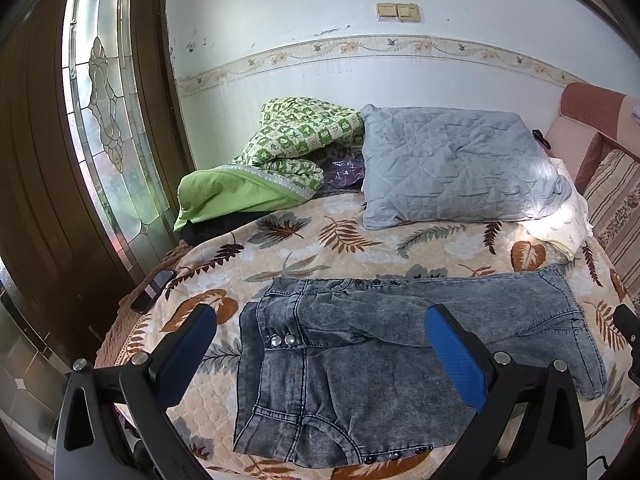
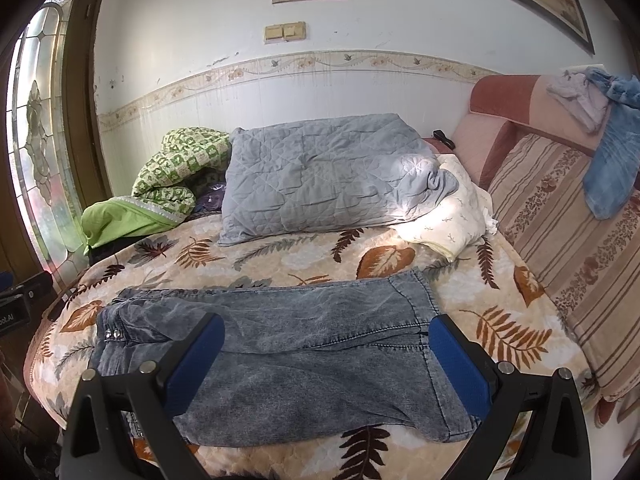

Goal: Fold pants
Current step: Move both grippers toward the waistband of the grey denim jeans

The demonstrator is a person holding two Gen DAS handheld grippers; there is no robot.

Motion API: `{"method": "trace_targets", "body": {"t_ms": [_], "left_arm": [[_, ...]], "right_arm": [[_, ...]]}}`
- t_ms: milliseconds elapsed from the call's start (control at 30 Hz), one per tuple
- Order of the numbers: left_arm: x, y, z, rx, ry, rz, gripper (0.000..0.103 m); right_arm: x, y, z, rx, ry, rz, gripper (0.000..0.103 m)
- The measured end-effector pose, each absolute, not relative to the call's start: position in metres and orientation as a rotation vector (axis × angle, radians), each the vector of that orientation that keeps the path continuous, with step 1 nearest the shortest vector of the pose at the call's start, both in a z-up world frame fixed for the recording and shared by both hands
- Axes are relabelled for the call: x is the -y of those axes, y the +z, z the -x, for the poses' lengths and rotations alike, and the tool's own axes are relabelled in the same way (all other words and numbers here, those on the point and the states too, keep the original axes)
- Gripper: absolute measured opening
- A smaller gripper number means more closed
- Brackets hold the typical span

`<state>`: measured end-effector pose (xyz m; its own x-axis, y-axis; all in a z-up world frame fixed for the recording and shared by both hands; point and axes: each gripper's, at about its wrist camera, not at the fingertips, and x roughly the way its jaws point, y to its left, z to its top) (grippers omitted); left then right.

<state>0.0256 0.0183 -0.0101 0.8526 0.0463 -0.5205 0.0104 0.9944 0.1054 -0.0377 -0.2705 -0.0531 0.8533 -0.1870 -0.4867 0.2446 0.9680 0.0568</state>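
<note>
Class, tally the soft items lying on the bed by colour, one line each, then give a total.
Grey-blue: 2, the jeans and the quilted pillow
Green: 1, the bundled quilt
Cream: 1, the small pillow
Total: 4

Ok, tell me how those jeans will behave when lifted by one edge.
The jeans will probably drape and sag, not hold shape: they lie flat with soft wrinkles on the bedspread. Denim looks thick, so likely heavyish. The plush surface may drag on them.

Grey-blue acid-washed pants [image 1: 360, 360], leaf-patterned beige bedspread [image 1: 320, 240], grey quilted pillow [image 1: 452, 168], green checked quilt [image 1: 296, 136]
</note>
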Motion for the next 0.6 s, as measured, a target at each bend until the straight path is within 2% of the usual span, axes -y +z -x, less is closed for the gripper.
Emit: {"method": "trace_targets", "body": {"t_ms": [600], "left_arm": [[-0.029,-0.046,-0.077,-0.656,0.052,-0.106,0.103]], "right_arm": [[0.273,-0.084,-0.014,-0.604,-0.230,-0.103,0.103]]}}
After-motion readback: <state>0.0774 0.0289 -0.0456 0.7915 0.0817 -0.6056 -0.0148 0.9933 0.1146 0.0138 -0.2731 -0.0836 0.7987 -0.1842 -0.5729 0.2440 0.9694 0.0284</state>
